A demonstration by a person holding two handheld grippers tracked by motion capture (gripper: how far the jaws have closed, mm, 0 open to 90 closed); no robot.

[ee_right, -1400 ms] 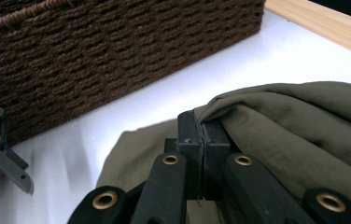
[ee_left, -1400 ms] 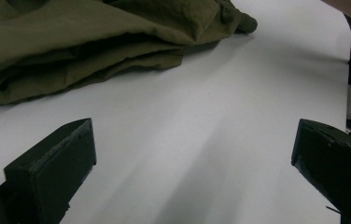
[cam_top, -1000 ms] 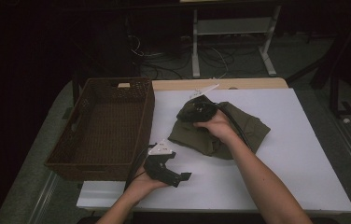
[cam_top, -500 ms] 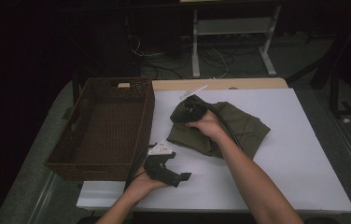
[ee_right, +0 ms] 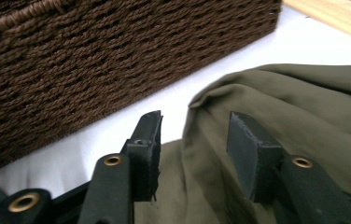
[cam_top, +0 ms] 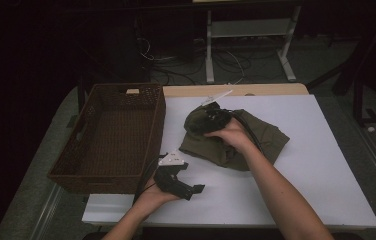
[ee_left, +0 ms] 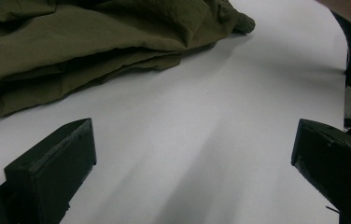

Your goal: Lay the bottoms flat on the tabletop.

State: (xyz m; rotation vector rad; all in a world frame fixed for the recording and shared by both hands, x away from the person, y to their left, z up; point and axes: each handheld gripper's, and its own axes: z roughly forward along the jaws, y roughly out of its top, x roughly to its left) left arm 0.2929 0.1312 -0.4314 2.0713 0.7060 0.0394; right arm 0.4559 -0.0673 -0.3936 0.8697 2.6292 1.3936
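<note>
In the high view, the right gripper (cam_top: 211, 116) is sitting a little farther toward the basket than it was a second ago, having slid leftward across the crumpled olive-green cloth garment (cam_top: 263, 137), while the left gripper (cam_top: 192, 190) is resting just as it was on the white table top (cam_top: 326, 170) near the front edge. The garment is lying in a rumpled heap in the middle of the table, just right of the dark brown woven wicker basket (cam_top: 111, 135), with its left edge bunched under the right hand (cam_top: 228, 135). The hand and the gripper body are covering that gripper's jaws here, so their spread is hard to make out from above.

In the left gripper view, the two black jaws are standing wide apart with nothing between them, hovering low over bare white table (ee_left: 201, 140). The olive garment (ee_left: 94, 51) is lying beyond them, apart from both jaws, its folds layered and its upper part cut off by the top edge. A dark shape at the right edge is too cropped to identify.

In the right gripper view, the jaws are partly open and straddling a raised fold of the garment (ee_right: 304, 107), not yet closing on it. The basket's woven wall (ee_right: 94, 60) is standing just beyond, with a strip of white table between it and the cloth.
</note>
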